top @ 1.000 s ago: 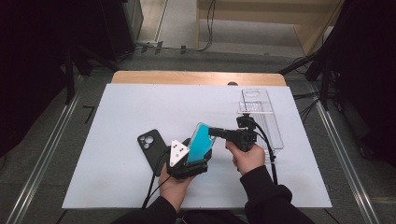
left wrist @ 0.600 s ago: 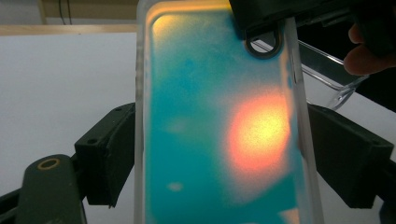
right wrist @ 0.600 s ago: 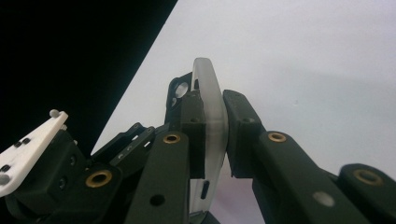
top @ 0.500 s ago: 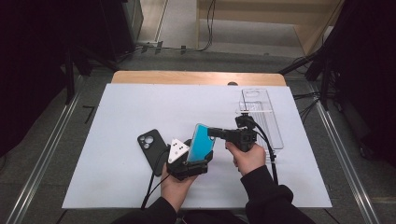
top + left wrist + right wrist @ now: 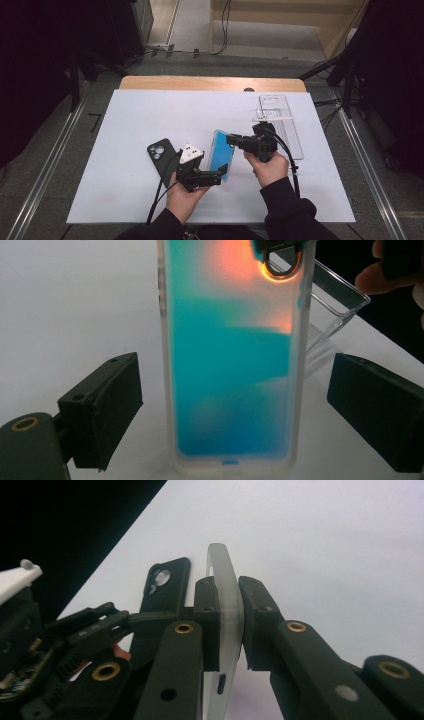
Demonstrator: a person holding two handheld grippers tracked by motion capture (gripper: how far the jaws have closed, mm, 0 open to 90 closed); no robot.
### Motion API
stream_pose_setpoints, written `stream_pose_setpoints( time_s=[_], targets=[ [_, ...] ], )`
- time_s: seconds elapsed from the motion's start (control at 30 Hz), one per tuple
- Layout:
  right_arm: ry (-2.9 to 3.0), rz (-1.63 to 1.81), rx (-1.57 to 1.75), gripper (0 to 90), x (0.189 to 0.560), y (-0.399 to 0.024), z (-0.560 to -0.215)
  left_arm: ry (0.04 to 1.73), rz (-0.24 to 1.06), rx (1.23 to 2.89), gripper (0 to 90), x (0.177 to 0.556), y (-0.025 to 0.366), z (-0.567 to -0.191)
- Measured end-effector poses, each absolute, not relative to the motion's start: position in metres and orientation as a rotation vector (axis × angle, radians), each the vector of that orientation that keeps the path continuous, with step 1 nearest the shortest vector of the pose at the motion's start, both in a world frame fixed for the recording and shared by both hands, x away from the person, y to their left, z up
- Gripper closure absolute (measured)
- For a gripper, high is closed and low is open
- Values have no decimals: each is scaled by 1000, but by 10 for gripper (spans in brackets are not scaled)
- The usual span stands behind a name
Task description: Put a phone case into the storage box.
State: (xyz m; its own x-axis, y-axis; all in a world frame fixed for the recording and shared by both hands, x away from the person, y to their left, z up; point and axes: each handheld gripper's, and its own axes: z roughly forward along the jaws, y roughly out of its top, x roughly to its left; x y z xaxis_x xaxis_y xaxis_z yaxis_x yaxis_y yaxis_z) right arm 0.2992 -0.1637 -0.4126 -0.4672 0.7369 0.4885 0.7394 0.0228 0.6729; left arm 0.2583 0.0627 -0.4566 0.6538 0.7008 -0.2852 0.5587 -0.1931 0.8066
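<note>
on the table (image 5: 125, 200), the phone (image 5: 161, 152) lies left of the phone case (image 5: 220, 156), the clear case (image 5: 282, 125) right.

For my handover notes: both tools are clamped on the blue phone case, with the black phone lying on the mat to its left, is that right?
Not quite: only the right tool is clamped on the blue phone case. The left gripper view shows the left tool open, its pads clear of the case. The black phone does lie on the mat to its left.

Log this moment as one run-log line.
left gripper: jaws just opening, off blue phone case | right gripper: shut on case edge | black phone: on table
</note>
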Motion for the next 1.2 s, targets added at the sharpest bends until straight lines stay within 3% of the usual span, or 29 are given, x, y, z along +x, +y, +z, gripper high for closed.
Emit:
stream_pose_setpoints(
  time_s=[0.13,0.2,0.5,0.6,1.2],
  targets=[
    [-2286,-1492,-1589,774,298,-166,-411,995,109,1888,81,261,67,-450],
    [-2317,-1495,-1569,774,297,-167,-410,976,77,1897,141,264,70,-447],
    [-2406,-1525,-1444,774,294,-172,-406,931,3,1966,175,276,84,-437],
    [-2415,-1540,-1393,774,294,-175,-405,912,3,1984,227,278,87,-433],
    [-2563,-1591,-1020,773,292,-179,-403,712,-59,2060,255,290,102,-416]
  ],
)
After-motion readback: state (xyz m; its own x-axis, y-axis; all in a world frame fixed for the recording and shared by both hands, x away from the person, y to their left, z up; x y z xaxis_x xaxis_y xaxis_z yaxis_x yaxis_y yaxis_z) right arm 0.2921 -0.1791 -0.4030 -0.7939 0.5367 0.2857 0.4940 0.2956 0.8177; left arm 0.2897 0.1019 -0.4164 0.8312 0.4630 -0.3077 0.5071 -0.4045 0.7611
